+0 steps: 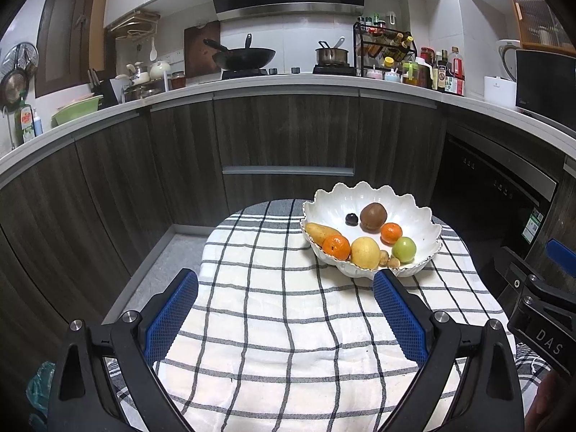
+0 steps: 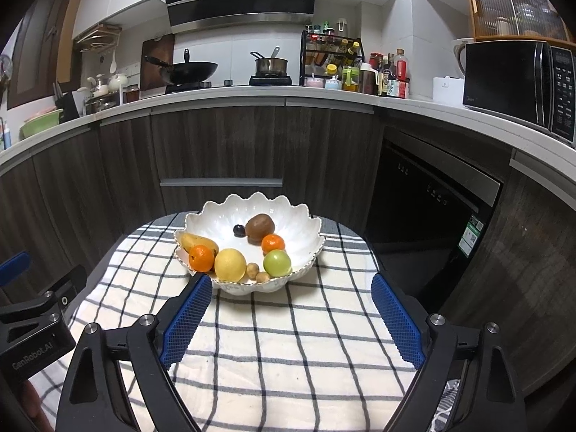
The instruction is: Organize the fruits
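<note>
A white scalloped bowl (image 2: 309,230) is set near the far edge of a table covered with a checked cloth (image 2: 288,342), and every fruit is seen inside it: a banana (image 2: 198,242), two oranges (image 2: 201,257), a lemon (image 2: 230,264), a green apple (image 2: 277,262), a kiwi (image 2: 260,228), a dark grape (image 2: 239,230) and two small brown longans (image 2: 252,270). The left gripper (image 1: 286,311) is held wide open with nothing in it, and the bowl is found just past its right finger. The right gripper (image 2: 289,315) is also held wide open and empty, with the bowl straight ahead, just past its fingertips.
</note>
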Tool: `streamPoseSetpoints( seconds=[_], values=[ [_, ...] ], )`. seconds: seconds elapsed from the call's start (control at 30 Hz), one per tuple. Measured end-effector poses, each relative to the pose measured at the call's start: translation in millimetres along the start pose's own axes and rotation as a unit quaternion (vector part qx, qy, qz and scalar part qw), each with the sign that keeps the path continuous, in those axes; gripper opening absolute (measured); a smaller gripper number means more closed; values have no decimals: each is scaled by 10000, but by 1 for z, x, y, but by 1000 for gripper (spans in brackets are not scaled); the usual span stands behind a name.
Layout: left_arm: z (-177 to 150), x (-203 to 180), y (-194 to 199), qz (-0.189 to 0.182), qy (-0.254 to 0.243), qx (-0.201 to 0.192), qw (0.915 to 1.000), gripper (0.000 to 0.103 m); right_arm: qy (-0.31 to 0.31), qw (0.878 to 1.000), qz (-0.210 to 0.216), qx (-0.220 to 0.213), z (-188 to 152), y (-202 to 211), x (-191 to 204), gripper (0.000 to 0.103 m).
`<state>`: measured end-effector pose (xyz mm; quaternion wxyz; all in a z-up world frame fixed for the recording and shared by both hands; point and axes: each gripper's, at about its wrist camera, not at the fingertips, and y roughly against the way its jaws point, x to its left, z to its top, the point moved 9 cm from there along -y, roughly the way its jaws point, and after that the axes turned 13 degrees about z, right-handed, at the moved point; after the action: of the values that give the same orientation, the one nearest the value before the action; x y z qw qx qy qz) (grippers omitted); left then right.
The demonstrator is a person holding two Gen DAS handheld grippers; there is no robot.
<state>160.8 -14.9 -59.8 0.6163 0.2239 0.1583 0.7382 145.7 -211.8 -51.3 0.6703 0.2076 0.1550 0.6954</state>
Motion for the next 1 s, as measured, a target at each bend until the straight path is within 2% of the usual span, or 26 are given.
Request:
streamPoseSetpoints(
  seconds=[1.0],
  values=[
    [-2,0,-1,-11,16,33,10000,99,5,10000,2,39,-2,-2,0,91]
  ],
)
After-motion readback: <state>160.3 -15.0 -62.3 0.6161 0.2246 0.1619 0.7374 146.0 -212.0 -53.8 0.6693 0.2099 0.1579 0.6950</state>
